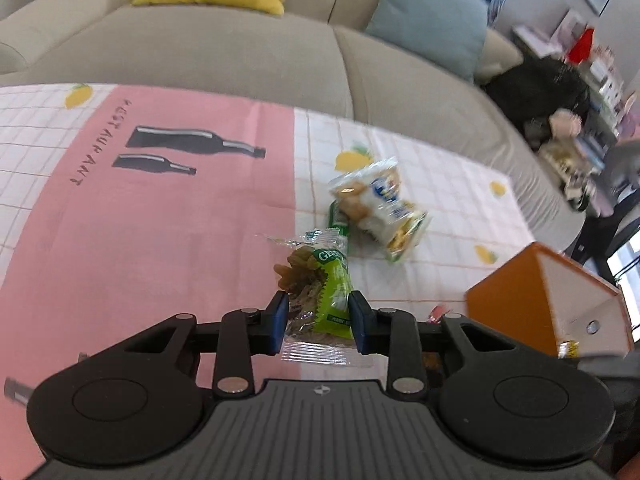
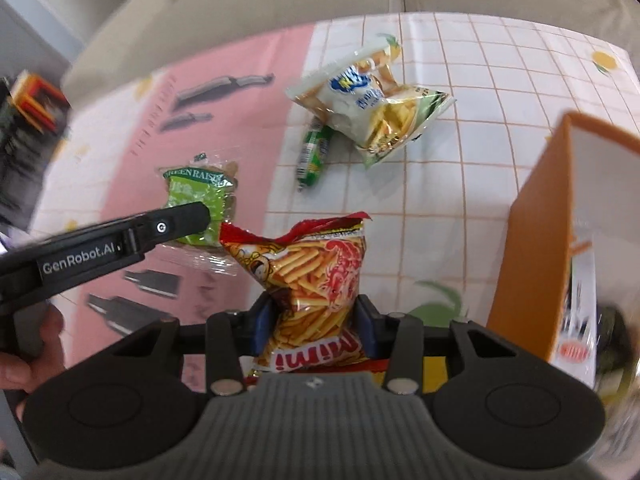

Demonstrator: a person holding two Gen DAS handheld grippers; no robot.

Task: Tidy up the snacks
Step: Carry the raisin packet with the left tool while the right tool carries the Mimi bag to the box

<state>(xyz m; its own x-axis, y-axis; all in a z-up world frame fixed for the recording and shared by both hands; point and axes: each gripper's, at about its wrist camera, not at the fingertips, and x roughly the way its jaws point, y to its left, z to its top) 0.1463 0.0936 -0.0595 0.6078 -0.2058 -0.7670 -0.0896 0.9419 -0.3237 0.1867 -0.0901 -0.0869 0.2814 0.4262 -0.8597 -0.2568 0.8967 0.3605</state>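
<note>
My left gripper [image 1: 319, 306] is shut on a green raisin packet [image 1: 320, 280], which lies on the pink part of the tablecloth; it also shows in the right wrist view [image 2: 196, 188] with the left gripper [image 2: 192, 216] on it. My right gripper [image 2: 316, 312] is shut on a red Mimi snack bag [image 2: 316, 276] and holds it above the table. A white chip bag [image 1: 380, 208] [image 2: 372, 104] and a small green stick packet [image 1: 340, 220] [image 2: 314, 152] lie farther out on the checked cloth.
An orange box [image 1: 512, 292] [image 2: 532, 240] with a white inside stands at the right and holds some snacks. A beige sofa [image 1: 240, 52] with yellow and blue cushions runs behind the table. The tablecloth [image 1: 160, 220] covers the table.
</note>
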